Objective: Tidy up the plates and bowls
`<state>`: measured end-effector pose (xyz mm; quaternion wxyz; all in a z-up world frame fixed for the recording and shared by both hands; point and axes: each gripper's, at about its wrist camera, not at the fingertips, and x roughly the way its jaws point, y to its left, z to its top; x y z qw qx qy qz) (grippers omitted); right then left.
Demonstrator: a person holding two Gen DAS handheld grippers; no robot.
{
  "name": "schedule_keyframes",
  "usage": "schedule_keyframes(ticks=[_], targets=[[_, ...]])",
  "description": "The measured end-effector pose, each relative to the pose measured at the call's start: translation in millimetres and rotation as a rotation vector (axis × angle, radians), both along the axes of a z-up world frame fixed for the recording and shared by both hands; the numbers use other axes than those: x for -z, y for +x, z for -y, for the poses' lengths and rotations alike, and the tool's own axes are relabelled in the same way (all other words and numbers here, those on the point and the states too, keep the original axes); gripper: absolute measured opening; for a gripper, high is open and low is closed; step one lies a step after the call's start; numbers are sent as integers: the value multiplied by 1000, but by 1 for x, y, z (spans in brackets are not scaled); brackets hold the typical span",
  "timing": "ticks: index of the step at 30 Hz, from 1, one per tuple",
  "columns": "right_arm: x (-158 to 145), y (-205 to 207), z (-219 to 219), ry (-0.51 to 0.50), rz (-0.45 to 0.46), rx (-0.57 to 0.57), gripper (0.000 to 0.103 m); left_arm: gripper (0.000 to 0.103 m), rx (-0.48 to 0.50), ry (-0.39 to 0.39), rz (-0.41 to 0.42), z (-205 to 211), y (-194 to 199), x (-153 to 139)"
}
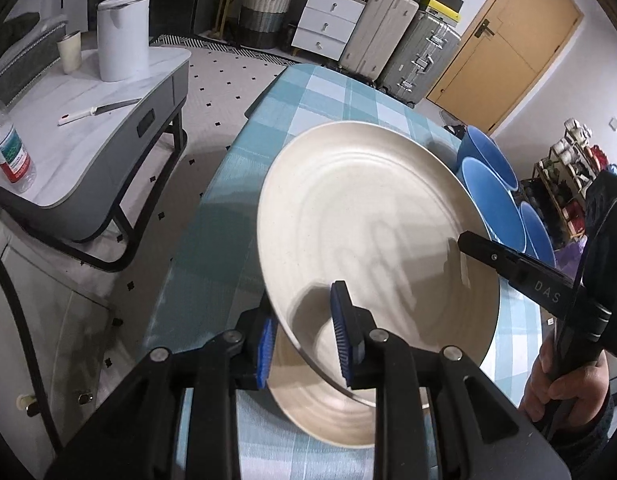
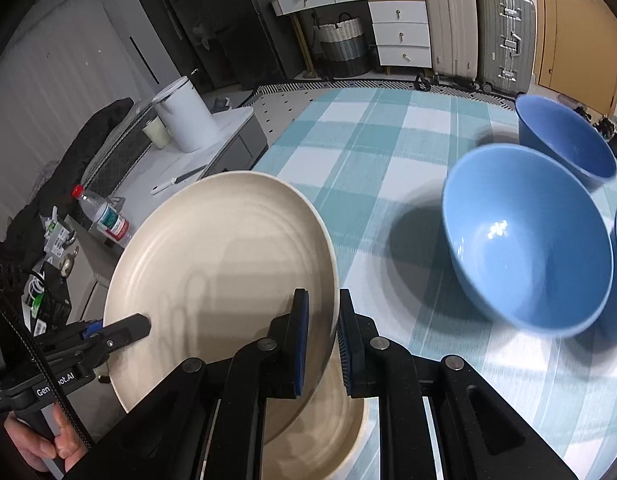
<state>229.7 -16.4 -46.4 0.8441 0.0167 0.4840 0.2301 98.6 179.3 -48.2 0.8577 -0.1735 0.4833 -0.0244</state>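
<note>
Both grippers clamp one cream plate (image 1: 372, 216) by opposite rim edges, left gripper (image 1: 306, 344) and right gripper (image 2: 322, 344), holding it tilted above a second cream plate (image 2: 340, 432) on the checked tablecloth (image 2: 368, 152), beside three blue bowls (image 2: 528, 240). Stiff, smooth, likely breakable, it needs firm rim grips.

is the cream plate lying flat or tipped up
Tipped up: the cream plate is held off the checked tablecloth, its rim between the fingers of both the right gripper and left gripper.
</note>
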Motion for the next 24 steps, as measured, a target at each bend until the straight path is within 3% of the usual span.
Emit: schedule_keyframes(ticks=[11,24], targets=[[11,-47,23,16,48,29,14,27,1,71,8,20,-24,14],[43,-63,19,47,7,43,14,29,-31,135,-13,20,-34,38]])
